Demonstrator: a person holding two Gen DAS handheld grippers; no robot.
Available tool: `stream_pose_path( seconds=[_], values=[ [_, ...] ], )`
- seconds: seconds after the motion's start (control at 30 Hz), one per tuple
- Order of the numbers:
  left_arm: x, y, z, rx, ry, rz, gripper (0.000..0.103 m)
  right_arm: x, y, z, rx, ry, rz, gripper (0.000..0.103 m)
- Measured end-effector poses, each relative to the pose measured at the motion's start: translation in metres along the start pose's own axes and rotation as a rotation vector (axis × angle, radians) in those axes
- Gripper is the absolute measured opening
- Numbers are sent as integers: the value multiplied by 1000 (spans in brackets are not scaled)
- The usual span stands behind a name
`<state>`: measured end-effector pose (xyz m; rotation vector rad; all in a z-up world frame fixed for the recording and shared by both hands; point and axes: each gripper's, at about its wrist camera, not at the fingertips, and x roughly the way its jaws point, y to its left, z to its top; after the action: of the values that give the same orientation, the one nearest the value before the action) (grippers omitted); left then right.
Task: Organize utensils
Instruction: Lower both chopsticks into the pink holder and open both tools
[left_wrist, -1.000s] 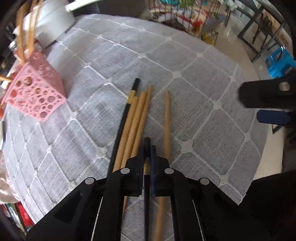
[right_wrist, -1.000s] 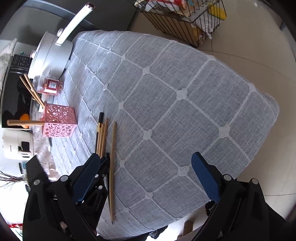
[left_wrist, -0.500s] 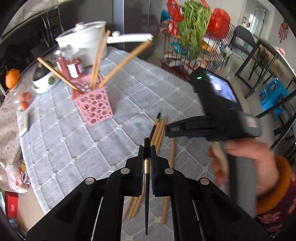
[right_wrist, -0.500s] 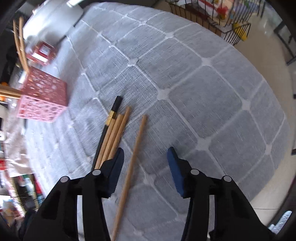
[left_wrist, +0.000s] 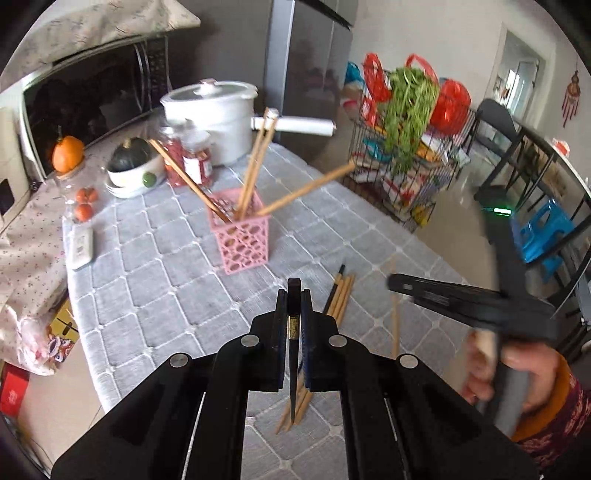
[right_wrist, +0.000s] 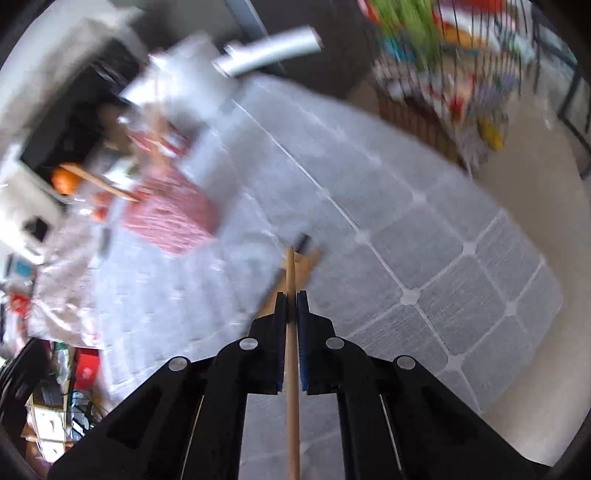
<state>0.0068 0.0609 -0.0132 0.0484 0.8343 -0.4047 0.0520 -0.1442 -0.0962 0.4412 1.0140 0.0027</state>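
Left gripper (left_wrist: 293, 306), seen from the left wrist, is clamped on a black chopstick (left_wrist: 293, 354) and held above the grey tablecloth (left_wrist: 155, 295), with the stick's square end poking out past the tips toward the pink basket (left_wrist: 242, 240). That basket already holds four wooden chopsticks (left_wrist: 255, 170), which splay out at steep angles. Beside the gripper, a loose bundle of chopsticks (left_wrist: 340, 295) lies on the cloth, and one separate wooden stick (left_wrist: 395, 325) lies just right of it. A white pot (left_wrist: 214, 110), jars and a bowl with a squash stand behind the basket.

From the right wrist, much is blurred by motion. Right gripper (right_wrist: 291, 310) is closed on a wooden chopstick (right_wrist: 292, 369) that runs straight out between the fingers, with the pink basket off to the left.

Both sticks look headed for the same small basket. The risk, I think, is that the leaning sticks block the opening; a nudge there could tip the light basket or knock sticks out.
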Motion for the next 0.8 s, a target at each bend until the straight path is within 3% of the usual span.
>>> stream_pose_path(
  seconds=[0.17,0.43,0.6,0.8],
  values=[
    [-24,9,6,-37,-67,27,6,-68,25,-8,-93,-150,139,6],
    [-67,26,53,-117,-229,60,6,-141,53,27,-66,-296,335,6],
    [-80,38,90,-205,-345,66,6,-174,62,68,-31,-454,371,6],
    [-62,50,128,-249,-432,123,6,-175,66,103,4,-609,296,6]
  ],
)
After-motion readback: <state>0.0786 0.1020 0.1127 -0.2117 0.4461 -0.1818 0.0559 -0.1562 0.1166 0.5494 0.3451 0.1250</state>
